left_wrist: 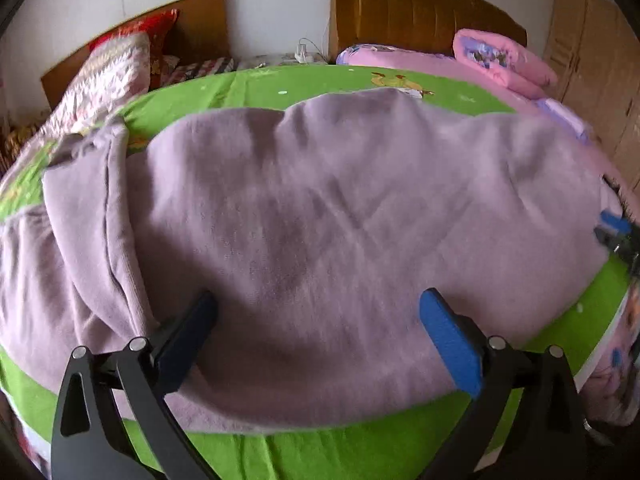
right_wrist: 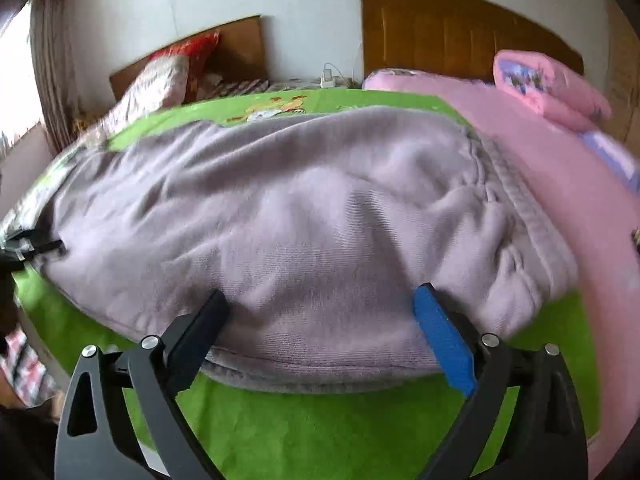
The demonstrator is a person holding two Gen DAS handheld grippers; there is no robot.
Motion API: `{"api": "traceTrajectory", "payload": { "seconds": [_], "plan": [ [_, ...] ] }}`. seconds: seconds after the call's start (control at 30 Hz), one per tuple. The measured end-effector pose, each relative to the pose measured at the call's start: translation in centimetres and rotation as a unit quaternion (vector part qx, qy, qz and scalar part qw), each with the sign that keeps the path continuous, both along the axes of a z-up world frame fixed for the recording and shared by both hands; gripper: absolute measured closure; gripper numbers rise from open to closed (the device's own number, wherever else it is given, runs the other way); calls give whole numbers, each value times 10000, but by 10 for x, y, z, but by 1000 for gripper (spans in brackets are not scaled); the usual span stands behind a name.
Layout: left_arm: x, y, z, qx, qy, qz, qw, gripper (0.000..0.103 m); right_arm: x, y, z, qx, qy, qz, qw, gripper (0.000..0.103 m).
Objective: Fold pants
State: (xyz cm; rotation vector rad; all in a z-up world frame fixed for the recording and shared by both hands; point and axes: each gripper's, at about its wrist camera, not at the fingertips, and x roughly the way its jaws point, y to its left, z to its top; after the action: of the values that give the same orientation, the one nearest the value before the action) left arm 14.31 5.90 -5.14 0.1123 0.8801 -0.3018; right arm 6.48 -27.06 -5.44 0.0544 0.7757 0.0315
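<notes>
Your lilac pants lie spread lengthwise across the green bedsheet, their long edge running just inside the near edge of the bed, waistband toward the pink blanket at the right side. At the left end the legs are bunched and partly turned back over themselves, so the fold looks barely begun. Your left gripper stands wide over the cloth near that near edge, pads touching nothing; your right gripper stands equally wide above the hip area by the waistband, also empty. Both look placed to pinch the near hem and carry it across.
</notes>
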Motion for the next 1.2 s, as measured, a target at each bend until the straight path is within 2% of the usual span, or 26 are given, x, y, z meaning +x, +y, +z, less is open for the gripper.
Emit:
{"api": "traceTrajectory", "payload": {
  "seconds": [0.03,0.1,0.17,0.23,0.33,0.4,0.47,0.57,0.63,0.7,0.77,0.83,0.9,1.0,1.03,1.1,1.13,1.17,1.2],
  "plan": [
    [-2,4,5,-108,-47,49,9999,2,-3,-1,9,-101,-91,-78,9999,12],
    [-11,20,24,-586,-287,167,9977,2,-19,-9,29,-125,-467,-171,9987,12],
    [-22,45,45,-986,-678,318,9923,2,-32,-26,49,-12,-795,-366,9962,12],
    [-26,66,53,-1029,-870,500,9896,2,-36,-43,57,20,-936,-580,9939,12],
    [-17,114,50,-1008,-788,1178,9848,2,-40,-55,57,152,-936,-732,9928,12],
    [-12,154,43,-1302,-526,1724,9750,2,-43,-50,53,330,-883,-653,9934,12],
    [-6,183,37,-1384,-377,2102,9671,2,-35,-39,50,668,-855,-442,9931,12],
    [13,206,39,-1047,-374,2385,9648,2,0,5,60,1140,-878,360,9889,12],
    [31,218,41,-922,-318,2499,9634,2,29,47,69,1155,-844,1025,9844,12],
    [49,241,42,-970,-184,2803,9548,2,62,93,79,968,-765,1558,9801,12],
    [55,267,38,-1065,-87,3163,9426,2,85,127,85,836,-704,1919,9753,12],
    [50,291,33,-1000,-16,3580,9283,2,107,165,89,883,-596,2400,9649,12],
    [24,311,33,-1109,-222,3893,9141,2,123,199,91,875,-492,2903,9516,12],
    [-11,338,24,-1333,-458,4215,8958,2,150,269,91,637,-285,3870,9194,12],
    [-18,346,19,-1471,-447,4286,8903,3,161,299,90,517,-205,4239,9040,16],
    [-26,364,6,-1900,-401,4371,8782,10,181,352,88,380,-28,4824,8751,22],
    [-27,371,1,-2062,-362,4426,8720,16,194,383,86,348,118,5105,8591,22],
    [-27,379,-3,-2250,-358,4465,8653,16,203,413,84,326,243,5348,8440,22],
    [-25,382,-5,-2338,-364,4477,8623,16,216,448,81,316,378,5628,8251,22]
  ]
}}
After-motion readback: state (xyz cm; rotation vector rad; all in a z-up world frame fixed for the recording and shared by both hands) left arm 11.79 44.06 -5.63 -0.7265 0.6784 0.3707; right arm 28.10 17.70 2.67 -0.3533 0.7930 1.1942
